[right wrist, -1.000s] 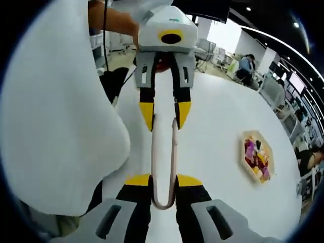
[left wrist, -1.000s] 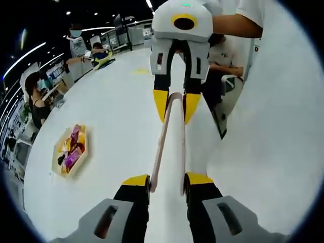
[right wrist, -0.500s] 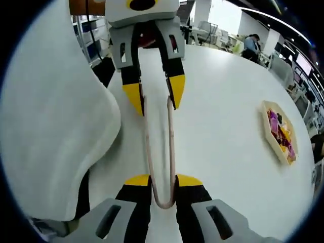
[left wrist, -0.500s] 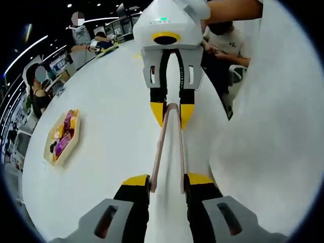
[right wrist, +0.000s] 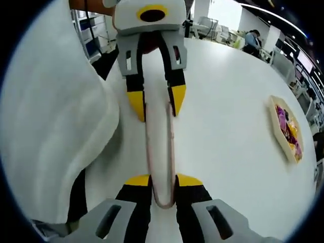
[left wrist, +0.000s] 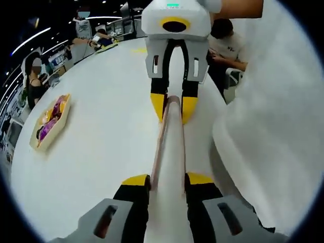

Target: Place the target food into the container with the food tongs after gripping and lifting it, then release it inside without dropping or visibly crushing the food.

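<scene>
Tongs (left wrist: pixel 169 147) pinched at both ends by left gripper (left wrist: pixel 168 181) and right gripper (right wrist: pixel 163 181); food tray (right wrist: pixel 287 127) well apart at two o'clock. Worth keeping level and squeezing lightly.

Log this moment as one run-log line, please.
stage: tongs held at both ends | left gripper: shut on tongs | right gripper: shut on tongs | food tray: on table, untouched

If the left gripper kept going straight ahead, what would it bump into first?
Most likely the right gripper, which faces it head-on, holding the other end of the same tongs. Depth is hard to judge.
</scene>
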